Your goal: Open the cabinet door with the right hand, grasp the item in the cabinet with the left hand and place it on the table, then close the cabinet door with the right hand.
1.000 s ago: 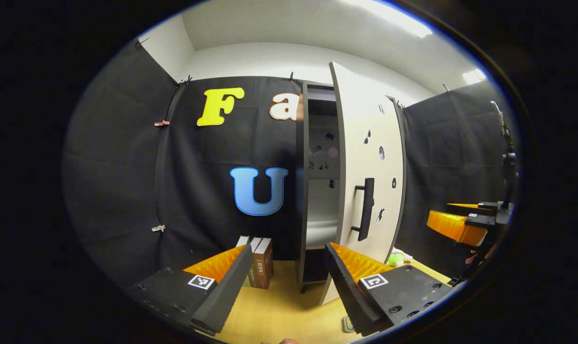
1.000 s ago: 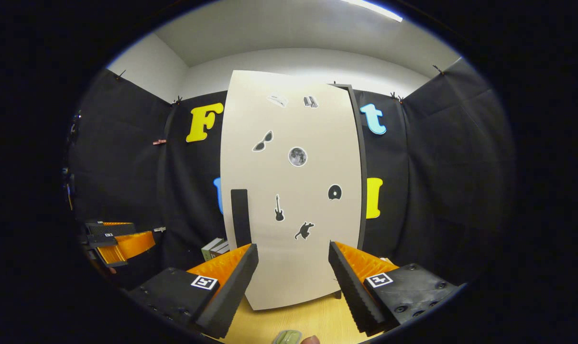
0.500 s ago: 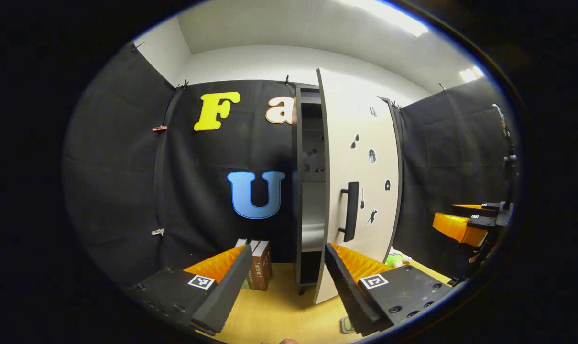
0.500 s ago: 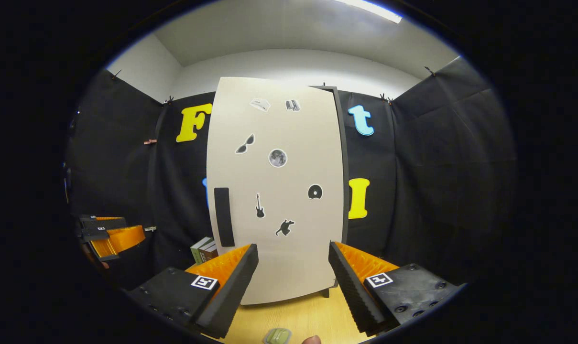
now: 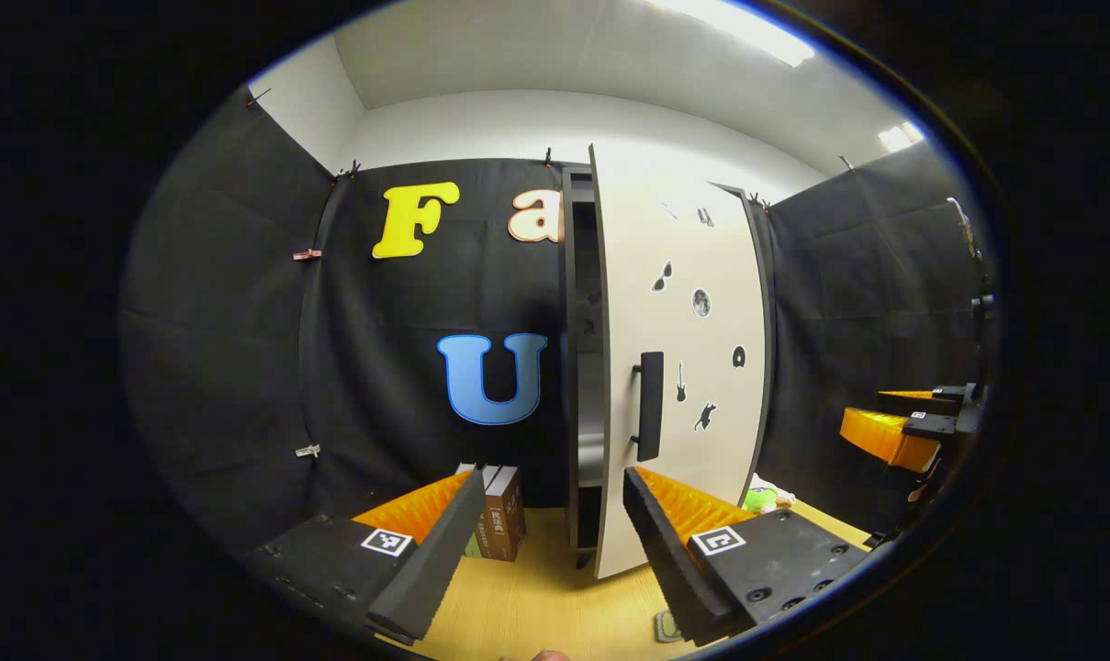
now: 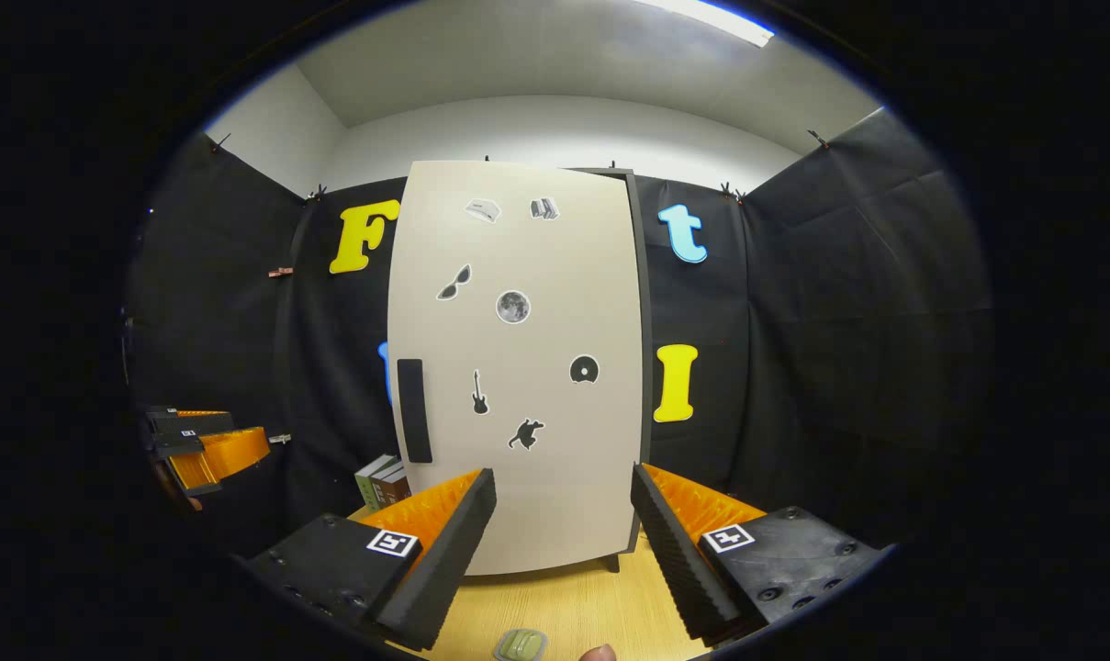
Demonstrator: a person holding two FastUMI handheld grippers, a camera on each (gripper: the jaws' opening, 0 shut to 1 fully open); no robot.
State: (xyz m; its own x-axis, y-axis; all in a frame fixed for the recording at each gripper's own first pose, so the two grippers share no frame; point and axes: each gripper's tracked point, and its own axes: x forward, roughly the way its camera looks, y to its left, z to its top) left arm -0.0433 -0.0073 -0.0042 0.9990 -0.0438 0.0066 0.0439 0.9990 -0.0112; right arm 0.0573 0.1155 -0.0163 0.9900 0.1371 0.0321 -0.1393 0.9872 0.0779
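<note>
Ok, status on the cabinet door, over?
Both claws open, holding nothing: left claw, right claw. Cabinet door ajar, narrow gap at its handle side. Nothing blocking it.

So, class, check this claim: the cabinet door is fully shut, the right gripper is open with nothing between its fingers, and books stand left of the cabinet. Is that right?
One part is wrong. The cabinet door is not fully shut: the left gripper view shows a dark gap along its handle side. The right gripper is open and holds nothing, and the books do stand left of the cabinet.

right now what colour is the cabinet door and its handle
The cabinet door is off-white with small dark stickers; its handle is black. Best seen in the right gripper view.
</note>
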